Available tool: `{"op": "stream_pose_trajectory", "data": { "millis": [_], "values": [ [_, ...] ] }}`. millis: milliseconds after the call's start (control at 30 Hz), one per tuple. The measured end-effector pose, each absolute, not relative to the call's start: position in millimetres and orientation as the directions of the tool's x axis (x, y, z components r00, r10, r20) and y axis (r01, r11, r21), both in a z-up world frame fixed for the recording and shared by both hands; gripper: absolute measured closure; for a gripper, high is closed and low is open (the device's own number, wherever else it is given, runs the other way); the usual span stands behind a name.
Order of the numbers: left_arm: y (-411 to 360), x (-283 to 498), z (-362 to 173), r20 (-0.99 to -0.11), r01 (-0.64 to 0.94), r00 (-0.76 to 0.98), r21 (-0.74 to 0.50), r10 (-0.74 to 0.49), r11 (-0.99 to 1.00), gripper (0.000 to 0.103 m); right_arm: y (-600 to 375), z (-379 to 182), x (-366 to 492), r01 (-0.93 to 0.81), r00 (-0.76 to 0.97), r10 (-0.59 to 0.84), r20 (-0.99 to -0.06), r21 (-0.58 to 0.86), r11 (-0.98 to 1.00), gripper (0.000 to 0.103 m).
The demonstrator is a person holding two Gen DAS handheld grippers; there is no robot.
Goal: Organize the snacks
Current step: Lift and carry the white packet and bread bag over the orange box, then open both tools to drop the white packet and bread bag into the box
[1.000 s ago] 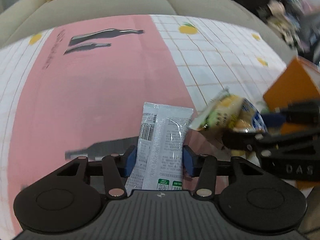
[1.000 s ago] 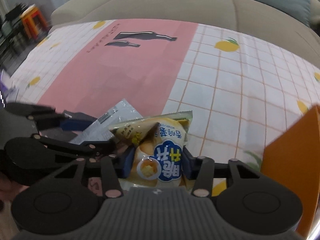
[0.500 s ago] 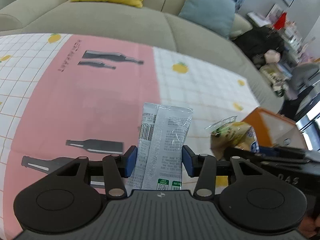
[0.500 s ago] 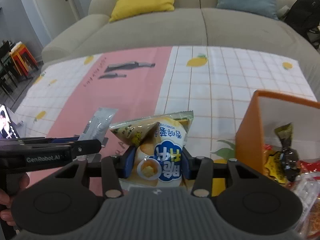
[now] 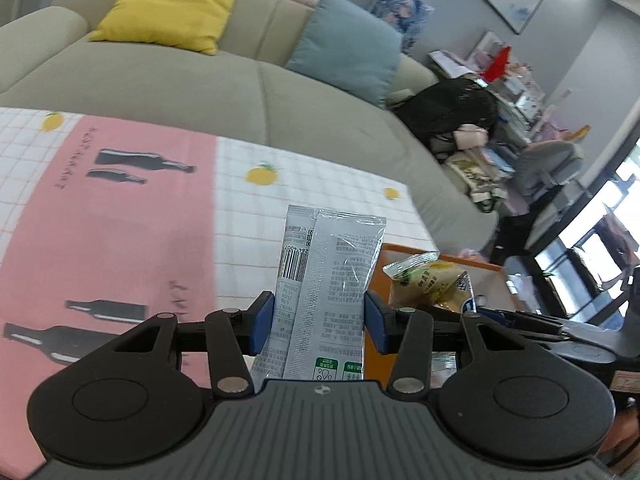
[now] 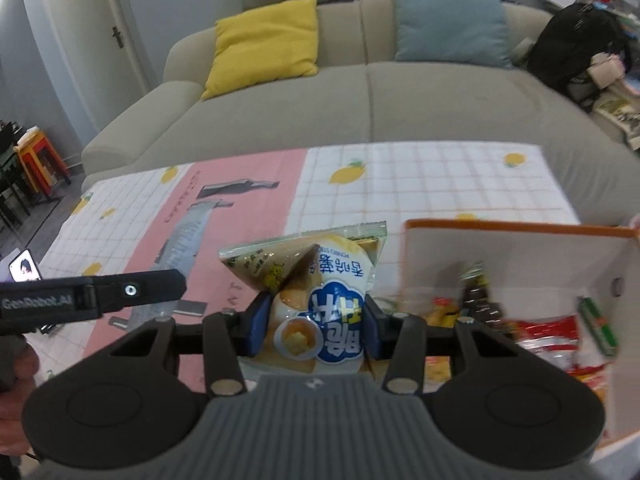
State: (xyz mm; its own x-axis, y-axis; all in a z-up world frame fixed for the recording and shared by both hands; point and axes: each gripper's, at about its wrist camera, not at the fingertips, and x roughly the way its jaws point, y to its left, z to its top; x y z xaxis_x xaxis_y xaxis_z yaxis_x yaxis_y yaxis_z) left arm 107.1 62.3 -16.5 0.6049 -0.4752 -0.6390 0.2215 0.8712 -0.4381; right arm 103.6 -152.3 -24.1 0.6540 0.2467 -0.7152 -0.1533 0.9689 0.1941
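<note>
My left gripper [image 5: 319, 326] is shut on a tall silver snack packet [image 5: 328, 280] with a barcode, held upright above the table. My right gripper [image 6: 312, 326] is shut on a puffy yellow and blue chip bag [image 6: 320, 300], also lifted off the cloth. In the left wrist view the chip bag [image 5: 428, 284] hangs to the right, over the orange box [image 5: 404, 250]. In the right wrist view the orange box [image 6: 512, 230] with white inner walls stands to the right, with several snack packets [image 6: 556, 332] inside. The left gripper's black finger [image 6: 120, 294] reaches in from the left.
A pink and white checked cloth [image 6: 420, 184] with lemon and bottle prints covers the table. Behind it is a grey-green sofa [image 6: 360, 108] with a yellow cushion [image 6: 264, 44] and a blue cushion [image 6: 448, 16]. A phone [image 6: 24, 270] lies at the table's left edge. A black bag [image 5: 448, 112] and clutter are right of the sofa.
Both grippers have risen from the table with their packets still gripped, and both views have tilted up to show the sofa. The orange box's inside has come into the right wrist view.
</note>
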Motion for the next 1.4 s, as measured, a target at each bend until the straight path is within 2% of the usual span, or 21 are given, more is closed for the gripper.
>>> {"op": "stream_pose_trajectory", "data": {
  "millis": [333,700,900,1133,1400],
  "values": [
    [-10.6,115.4,10.2,-0.593,0.361,0.541,-0.476,-0.596,0.802,0.049,-237.7,3.8,78.5,-0.046,0.712,0.138,-0.688,0.151,0.988,0.058],
    [-98.9,137.0,-4.3,-0.647,0.439,0.419,-0.471,-0.638,0.765,0.049,-342.5,-8.3,81.2,0.133,0.634,0.004,-0.773,0.114,0.985,0.058],
    [-141.4,162.7,-40.9,-0.723,0.436,0.342,-0.443,-0.6,0.783,0.049,-363.7,-38.5,107.8,0.149,0.578,0.009,-0.816,0.116,0.982,0.058],
    [-172.5,193.5,-76.4,-0.796,0.381,0.28,-0.421,-0.537,0.823,0.049,-355.9,-78.0,140.2,0.075,0.498,-0.054,-0.866,-0.02,0.997,0.057],
    [-189.7,205.5,-100.9,-0.877,0.399,0.224,-0.315,-0.425,0.861,0.048,-348.8,-105.7,158.1,-0.023,0.441,-0.088,-0.893,-0.109,0.994,0.057]
  ]
}}
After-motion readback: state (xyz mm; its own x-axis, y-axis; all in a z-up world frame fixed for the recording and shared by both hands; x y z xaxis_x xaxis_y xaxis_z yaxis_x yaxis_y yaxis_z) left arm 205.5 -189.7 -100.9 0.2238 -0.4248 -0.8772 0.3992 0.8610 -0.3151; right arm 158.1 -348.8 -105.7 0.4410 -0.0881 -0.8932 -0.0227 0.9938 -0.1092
